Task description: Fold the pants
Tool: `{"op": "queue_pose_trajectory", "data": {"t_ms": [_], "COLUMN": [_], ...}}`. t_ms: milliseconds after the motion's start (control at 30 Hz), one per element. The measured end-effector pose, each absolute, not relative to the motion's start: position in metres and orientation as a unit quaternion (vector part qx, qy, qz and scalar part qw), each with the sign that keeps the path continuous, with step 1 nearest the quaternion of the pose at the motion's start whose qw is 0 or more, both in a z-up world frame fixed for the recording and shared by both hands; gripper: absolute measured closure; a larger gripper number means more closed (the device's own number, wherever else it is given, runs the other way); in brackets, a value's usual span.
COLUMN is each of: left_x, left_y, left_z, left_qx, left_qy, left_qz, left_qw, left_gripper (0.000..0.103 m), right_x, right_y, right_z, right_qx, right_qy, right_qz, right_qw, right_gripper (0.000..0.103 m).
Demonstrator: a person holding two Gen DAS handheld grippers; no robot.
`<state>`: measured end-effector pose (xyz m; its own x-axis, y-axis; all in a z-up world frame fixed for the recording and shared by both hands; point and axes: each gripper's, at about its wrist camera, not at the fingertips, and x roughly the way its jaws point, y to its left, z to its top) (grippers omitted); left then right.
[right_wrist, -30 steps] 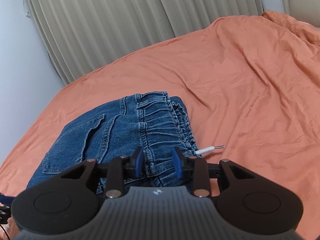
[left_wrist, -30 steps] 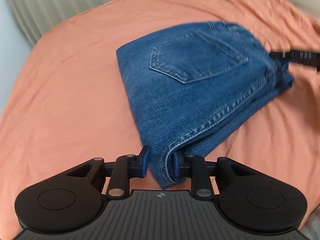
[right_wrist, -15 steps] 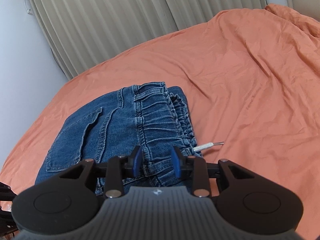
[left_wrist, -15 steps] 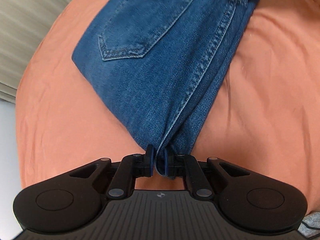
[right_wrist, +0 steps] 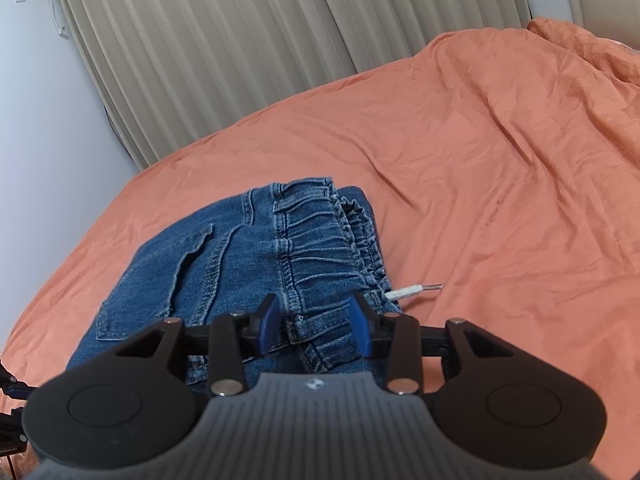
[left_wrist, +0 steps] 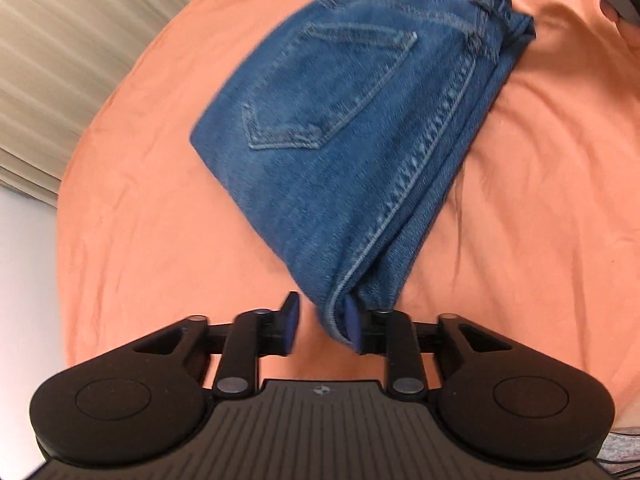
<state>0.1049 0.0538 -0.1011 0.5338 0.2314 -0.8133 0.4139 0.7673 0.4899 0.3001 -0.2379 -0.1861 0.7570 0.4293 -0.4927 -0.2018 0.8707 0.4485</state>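
Half a second back the left gripper [left_wrist: 320, 322] pinched the folded jeans [left_wrist: 360, 128]; now both it and the right gripper [right_wrist: 314, 322] are opening, unclamped, jeans mid-bedspread [right_wrist: 480, 140].

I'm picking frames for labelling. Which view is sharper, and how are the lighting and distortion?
Left wrist view: the jeans are smeared by motion blur, stitching streaked. Right wrist view: sharp, with crisp waistband gathers on the jeans. Both: soft even light, no glare; fisheye bends the orange bedspread and curtains.
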Motion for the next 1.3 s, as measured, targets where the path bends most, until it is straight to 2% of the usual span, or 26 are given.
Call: {"op": "queue_pose_trajectory", "data": {"t_ms": [33,133,233,267,300,400,467,600,767,1000,1233,1300], "left_x": [0.102,0.105,0.111,0.114,0.12,0.138,0.156,0.186,0.203,0.216,0.231,0.234], "left_y": [0.054,0.063,0.083,0.09,0.098,0.12,0.135,0.156,0.188,0.216,0.237,0.24], "left_z": [-0.096,-0.077,-0.055,-0.051,-0.047,-0.046,-0.05,-0.067,-0.1,-0.132,-0.158,-0.164], "left_qx": [0.33,0.279,0.183,0.148,0.117,0.028,-0.024,-0.07,-0.19,-0.288,-0.365,-0.388], "left_qy": [0.474,0.463,0.444,0.434,0.424,0.407,0.399,0.397,0.403,0.406,0.396,0.389], "left_qz": [-0.055,-0.061,-0.06,-0.057,-0.054,-0.048,-0.044,-0.014,-0.005,-0.006,-0.027,-0.034], "left_qw": [0.814,0.839,0.875,0.887,0.896,0.912,0.916,0.915,0.895,0.867,0.842,0.835], "left_gripper": [0.061,0.057,0.045,0.038,0.037,0.037,0.037,0.037,0.03,0.03,0.033,0.039], "right_x": [0.298,0.292,0.288,0.288,0.287,0.288,0.288,0.296,0.319,0.351,0.372,0.376], "right_y": [-0.241,-0.251,-0.266,-0.27,-0.275,-0.283,-0.283,-0.275,-0.279,-0.287,-0.286,-0.288], "right_z": [-0.184,-0.179,-0.178,-0.178,-0.179,-0.181,-0.178,-0.173,-0.194,-0.226,-0.248,-0.253], "right_qx": [0.193,0.219,0.256,0.271,0.285,0.31,0.306,0.287,0.326,0.389,0.438,0.45], "right_qy": [0.301,0.296,0.292,0.292,0.292,0.293,0.288,0.285,0.328,0.375,0.382,0.381], "right_qz": [0.169,0.157,0.141,0.136,0.132,0.117,0.114,0.127,0.136,0.159,0.191,0.196], "right_qw": [0.918,0.917,0.911,0.907,0.903,0.897,0.9,0.906,0.876,0.826,0.791,0.783], "right_gripper": [0.064,0.041,0.039,0.039,0.039,0.039,0.044,0.044,0.039,0.039,0.046,0.051]}}
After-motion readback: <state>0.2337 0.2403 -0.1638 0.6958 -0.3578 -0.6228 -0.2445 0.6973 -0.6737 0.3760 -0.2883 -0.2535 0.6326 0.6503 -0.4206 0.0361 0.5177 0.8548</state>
